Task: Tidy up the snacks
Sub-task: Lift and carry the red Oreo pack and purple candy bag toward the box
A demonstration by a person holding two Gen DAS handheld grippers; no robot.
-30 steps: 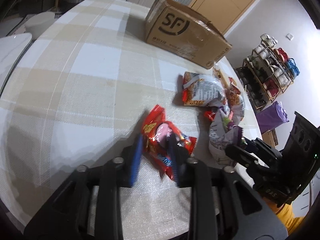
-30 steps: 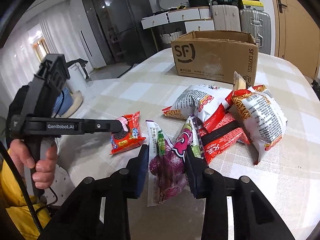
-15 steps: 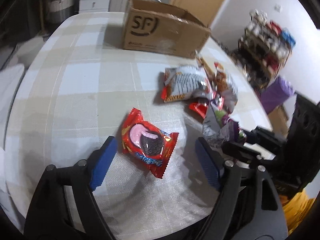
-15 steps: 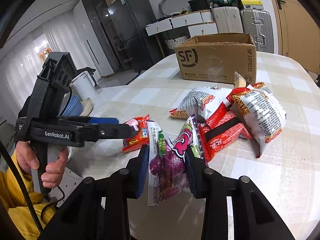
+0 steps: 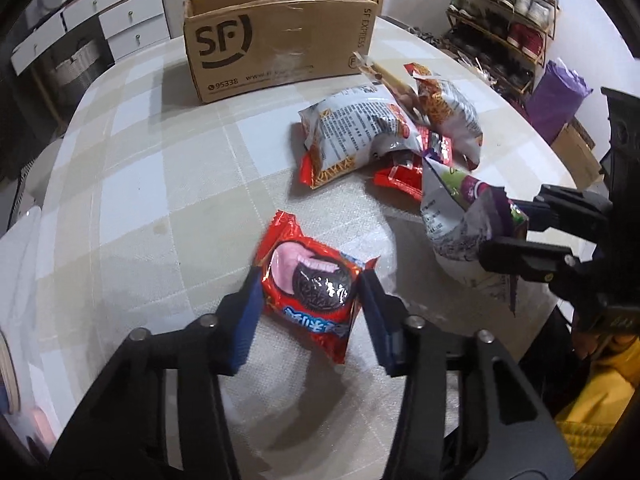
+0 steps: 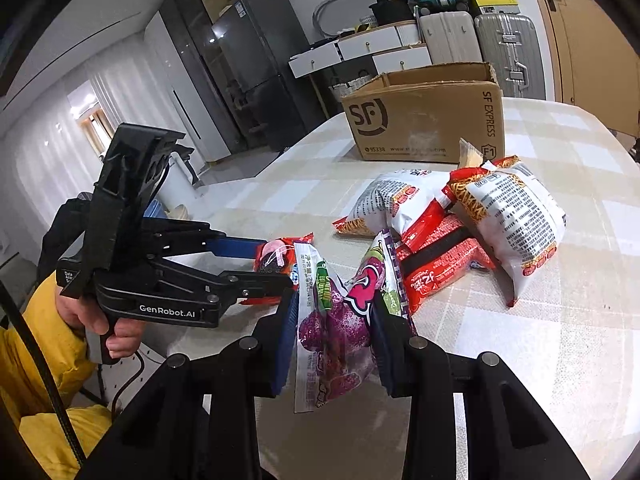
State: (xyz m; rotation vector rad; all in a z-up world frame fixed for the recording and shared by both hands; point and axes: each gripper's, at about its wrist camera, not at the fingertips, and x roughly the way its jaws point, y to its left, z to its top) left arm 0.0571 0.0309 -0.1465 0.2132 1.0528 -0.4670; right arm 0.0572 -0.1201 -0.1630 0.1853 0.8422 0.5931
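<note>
The left gripper [image 5: 310, 300] points down at the worktop [image 5: 160, 184]; its blue fingers [image 5: 248, 312] are closing, one on each side of the red cookie pack [image 5: 312, 280]; the pack lies flat between them and the pads look right at its edges, though I cannot tell if they press yet. The right gripper [image 6: 334, 336] is pinching the purple snack bag [image 6: 336, 320] tight; the bag hangs between its fingers [image 6: 286, 332], lifted off the worktop. More noodle packs [image 5: 360, 132] lie in a pile behind; the open cardboard box [image 5: 276, 36] stands past them.
</note>
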